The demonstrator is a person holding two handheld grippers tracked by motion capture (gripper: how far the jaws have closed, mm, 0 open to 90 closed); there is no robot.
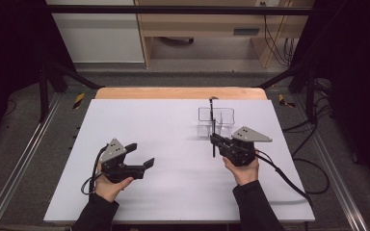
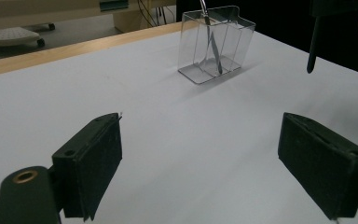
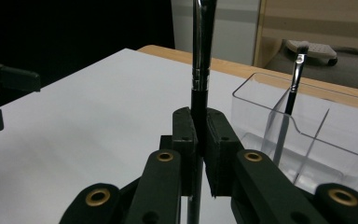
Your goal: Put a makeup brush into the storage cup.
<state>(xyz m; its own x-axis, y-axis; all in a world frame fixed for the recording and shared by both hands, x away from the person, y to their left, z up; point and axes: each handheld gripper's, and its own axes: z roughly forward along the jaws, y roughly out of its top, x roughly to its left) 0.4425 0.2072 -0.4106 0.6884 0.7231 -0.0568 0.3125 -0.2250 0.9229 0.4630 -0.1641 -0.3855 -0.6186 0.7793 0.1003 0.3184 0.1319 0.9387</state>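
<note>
My right gripper (image 1: 215, 140) (image 3: 200, 140) is shut on a thin black-handled brush (image 1: 214, 147) (image 3: 200, 65), which it holds upright just in front of a clear divided holder (image 1: 221, 115) (image 3: 303, 140). The brush's metal ferrule rises above the jaws and its handle end (image 2: 312, 53) hangs clear above the board. A second brush (image 2: 213, 44) (image 3: 291, 93) leans inside the holder (image 2: 214, 44). My left gripper (image 1: 141, 155) (image 2: 200, 158) is open over the bare white board at the front left, nothing between its jaws, far from the holder.
A white board (image 1: 173, 183) covers the table, with a wooden edge (image 1: 180, 93) at the far side. Cables trail from both grippers toward the near edge. Dark frame posts, floor cables and a wooden desk lie beyond the table.
</note>
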